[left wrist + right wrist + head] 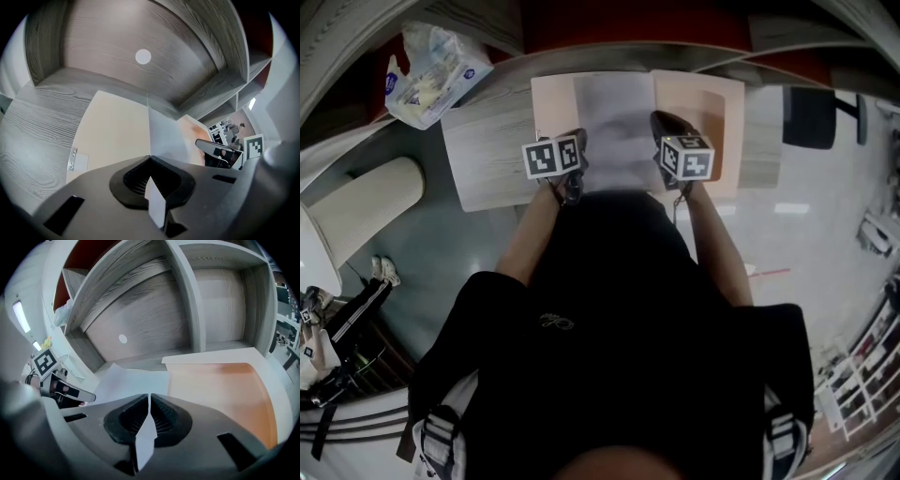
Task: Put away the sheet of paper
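Observation:
A white sheet of paper [614, 127] lies over an open peach folder [717, 112] on a grey wood surface [487, 155]. My left gripper [580, 141] is shut on the sheet's near left edge. My right gripper [660, 120] is shut on its near right edge. In the left gripper view the paper [161, 133] runs out from the closed jaws [150, 180] across the folder's cream flap [112, 131]. The right gripper view shows the paper [129, 383] pinched in the jaws [149, 416], with the orange flap [220, 380] to its right.
Grey wood shelf compartments rise behind the folder, with a white disc [143, 56] on the back panel. A plastic bag [431, 61] sits at the far left. A cream cushion [366, 202] and shoes [384, 272] lie left of the person.

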The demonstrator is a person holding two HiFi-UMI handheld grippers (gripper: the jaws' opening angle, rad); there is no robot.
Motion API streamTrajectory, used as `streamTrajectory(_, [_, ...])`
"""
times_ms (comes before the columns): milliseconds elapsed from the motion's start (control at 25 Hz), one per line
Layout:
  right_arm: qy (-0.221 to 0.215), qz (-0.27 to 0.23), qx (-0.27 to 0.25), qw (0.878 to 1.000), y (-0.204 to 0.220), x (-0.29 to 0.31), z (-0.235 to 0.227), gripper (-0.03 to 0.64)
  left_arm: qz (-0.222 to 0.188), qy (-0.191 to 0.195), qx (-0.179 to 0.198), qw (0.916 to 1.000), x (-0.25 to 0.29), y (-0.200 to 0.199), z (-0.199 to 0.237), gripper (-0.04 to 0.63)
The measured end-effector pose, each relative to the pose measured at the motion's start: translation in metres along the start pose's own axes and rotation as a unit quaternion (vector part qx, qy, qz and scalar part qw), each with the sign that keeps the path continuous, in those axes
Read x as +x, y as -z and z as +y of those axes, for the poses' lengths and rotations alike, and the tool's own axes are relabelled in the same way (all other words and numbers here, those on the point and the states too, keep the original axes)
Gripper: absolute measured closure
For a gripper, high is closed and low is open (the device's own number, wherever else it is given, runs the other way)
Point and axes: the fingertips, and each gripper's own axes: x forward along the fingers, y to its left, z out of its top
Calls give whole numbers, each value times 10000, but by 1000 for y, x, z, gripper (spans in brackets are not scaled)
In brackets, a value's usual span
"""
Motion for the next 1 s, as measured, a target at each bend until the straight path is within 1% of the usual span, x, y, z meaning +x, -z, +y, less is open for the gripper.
streamTrajectory(160, [21,-50,-52,10000,-3,-5,0,589,31,-114,161,9998,1,3,-2,551])
streamTrajectory(240, [-19,-70,-81,9999,-5,-8,-2,592,-15,-203,178,9996,3,4,-5,551])
streamTrajectory(360, [-239,6,-12,9997,3,-13,3,595,-165,-361,187,9990,4,5,-8,551])
streamTrajectory(480, [-481,49,-147,9987,7,-17,12,598,-311,-455,76,9985,6,6,-10,551])
streamTrajectory(560, [-565,7,-219,9982,8,-20,16,598,-357,-535,7,9979,7,6,-8,551])
streamTrajectory(800, [-567,-170,-199,9980,10,-34,11,598,-394,-862,159,9954,9,10,-11,551])
streamTrajectory(1000, [-547,-142,-213,9982,17,-38,2,598,-483,-938,85,9944,13,13,-17,551])
